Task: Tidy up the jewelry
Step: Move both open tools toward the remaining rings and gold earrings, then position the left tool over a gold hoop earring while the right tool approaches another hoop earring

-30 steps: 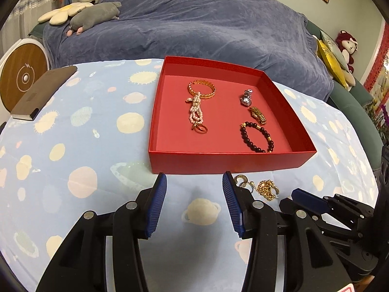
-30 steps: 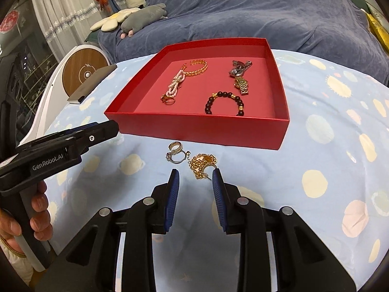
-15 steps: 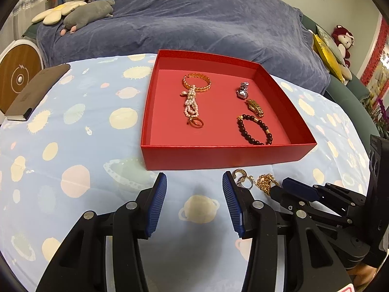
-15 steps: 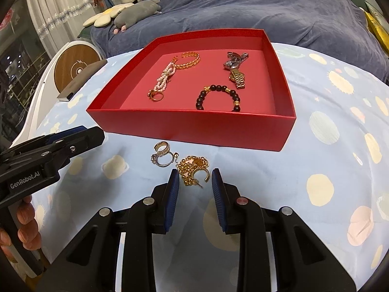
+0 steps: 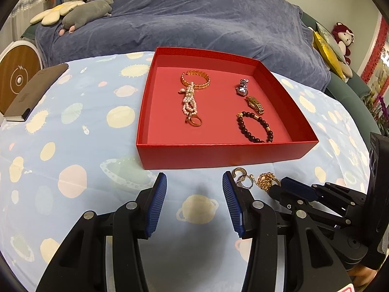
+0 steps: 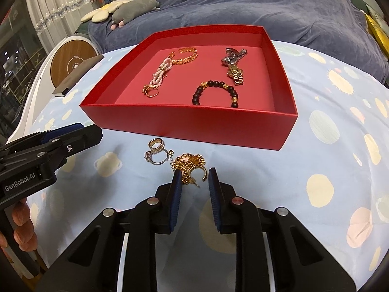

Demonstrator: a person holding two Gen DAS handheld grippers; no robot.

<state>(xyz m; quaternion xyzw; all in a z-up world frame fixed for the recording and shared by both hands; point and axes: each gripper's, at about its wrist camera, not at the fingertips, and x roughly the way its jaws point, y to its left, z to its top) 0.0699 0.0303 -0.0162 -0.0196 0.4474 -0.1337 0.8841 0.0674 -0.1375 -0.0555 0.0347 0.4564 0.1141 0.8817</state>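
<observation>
Right wrist view: the right gripper (image 6: 193, 180) sits low over the tabletop (image 6: 304, 160), its blue pads a little apart with a gold hoop earring (image 6: 197, 172) lying in the gap between them, not pinched. The hoop rests against a heap of gold chain (image 6: 187, 161), and just left of that lie a silver ring (image 6: 158, 157) and a gold ring (image 6: 155, 144), all on the cloth just in front of the red box (image 6: 194, 124). Inside the box are a gold bangle (image 6: 186, 54), a pearl strand (image 6: 160, 73), another ring (image 6: 151, 91), a bead bracelet (image 6: 215, 93), a gold watch (image 6: 236, 73) and a silver watch (image 6: 232, 56), none of them stacked. The left gripper (image 5: 194, 185) hovers over bare cloth before the box's front wall, fingers wide apart and empty, with the rings just beside its right pad (image 5: 229, 194). A dark notebook (image 5: 36, 92) lies at the far left edge.
</observation>
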